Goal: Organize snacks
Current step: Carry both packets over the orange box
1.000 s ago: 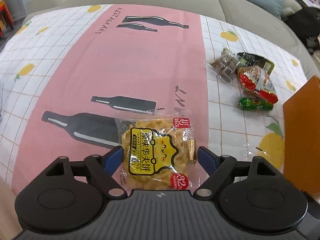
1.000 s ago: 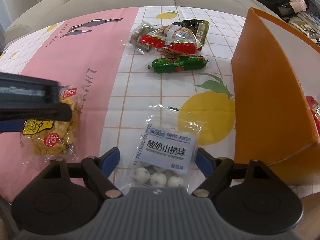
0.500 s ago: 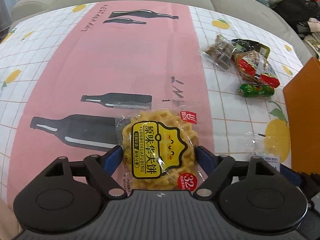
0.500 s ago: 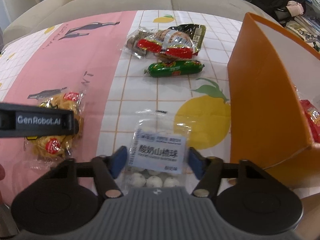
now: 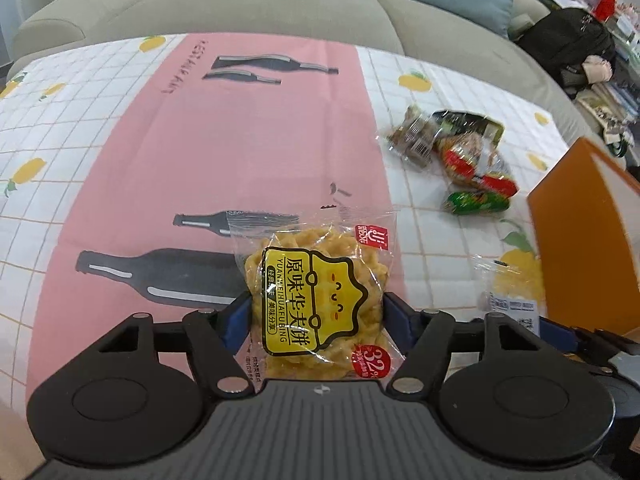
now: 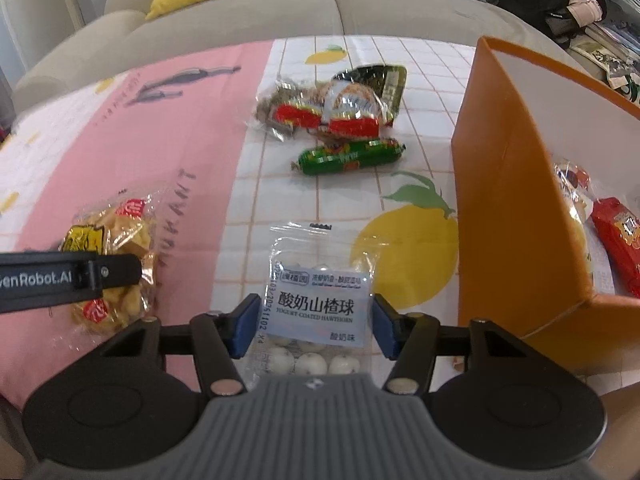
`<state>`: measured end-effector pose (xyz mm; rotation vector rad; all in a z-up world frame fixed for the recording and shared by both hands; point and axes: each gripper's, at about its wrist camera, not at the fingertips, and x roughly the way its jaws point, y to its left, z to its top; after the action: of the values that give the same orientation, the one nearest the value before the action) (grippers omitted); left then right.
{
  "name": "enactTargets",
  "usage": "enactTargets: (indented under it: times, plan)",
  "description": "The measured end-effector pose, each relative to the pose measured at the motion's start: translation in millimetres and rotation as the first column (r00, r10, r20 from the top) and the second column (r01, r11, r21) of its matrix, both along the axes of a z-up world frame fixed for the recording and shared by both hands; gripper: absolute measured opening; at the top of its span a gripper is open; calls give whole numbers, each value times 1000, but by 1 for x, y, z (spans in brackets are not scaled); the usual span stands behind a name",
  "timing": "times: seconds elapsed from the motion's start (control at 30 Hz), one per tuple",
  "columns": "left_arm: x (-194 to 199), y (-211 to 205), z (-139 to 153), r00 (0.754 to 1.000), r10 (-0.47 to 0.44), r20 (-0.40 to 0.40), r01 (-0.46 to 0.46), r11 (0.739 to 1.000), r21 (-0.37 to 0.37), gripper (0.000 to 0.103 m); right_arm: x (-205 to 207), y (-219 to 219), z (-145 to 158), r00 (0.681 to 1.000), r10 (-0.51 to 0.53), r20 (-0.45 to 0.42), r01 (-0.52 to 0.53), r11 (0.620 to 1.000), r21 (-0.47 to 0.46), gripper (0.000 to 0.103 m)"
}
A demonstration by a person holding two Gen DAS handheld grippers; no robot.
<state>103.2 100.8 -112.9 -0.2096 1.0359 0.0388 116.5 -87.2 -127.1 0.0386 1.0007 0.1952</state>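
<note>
Two grippers each bracket a snack packet on the patterned tablecloth (image 5: 120, 128). The left gripper (image 5: 316, 316) has its blue pads pressed against both sides of the yellow waffle-cookie packet (image 5: 316, 296), closed on it; the packet's long axis runs 6 to 12 o'clock in the left wrist view, label text reading sideways, red corner tab toward 1 o'clock. It sits over the pink band of the cloth, on the printed bottle.

The right gripper (image 6: 316, 324) straddles the clear yogurt-hawthorn packet (image 6: 320, 296), its pads just beside the packet's edges; whether they actually pinch it cannot be told. That packet also lies lengthwise 6 to 12 o'clock, hang-hole end pointing to 12, white balls at the near end, label upright to the camera. It rests on the white grid beside the printed lemon.

At 3 o'clock of the right wrist view stands the orange box (image 6: 500, 200), with a red packet (image 6: 616, 236) inside. Toward 12 o'clock lies a green sausage (image 6: 352, 156), long axis 9 to 3, just in front of a heap of mixed snacks (image 6: 332, 112). A grey sofa (image 6: 320, 12) lies beyond.
</note>
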Motion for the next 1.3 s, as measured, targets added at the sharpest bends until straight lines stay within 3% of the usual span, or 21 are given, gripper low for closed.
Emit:
enactTargets:
  times: [0.37, 0.67, 0.8, 1.03, 1.3]
  plan:
    - [-12, -14, 65, 996, -38, 78, 43, 997, -62, 78, -7, -31, 63, 996, -28, 90, 13, 986, 164, 57]
    - [-8, -67, 115, 967, -183, 175, 206, 971, -121, 78, -16, -95, 115, 991, -55, 122, 26, 972, 232, 57]
    - [2, -102, 129, 943, -265, 202, 294, 947, -133, 78, -18, -133, 131, 990, -76, 117, 48, 974, 224, 57]
    - [20, -174, 143, 877, -423, 226, 453, 885, -102, 78, -18, -198, 144, 983, -143, 118, 126, 981, 147, 57]
    - [46, -245, 126, 807, -568, 158, 582, 811, -57, 78, -8, -258, 130, 973, -216, 80, 214, 976, 40, 57]
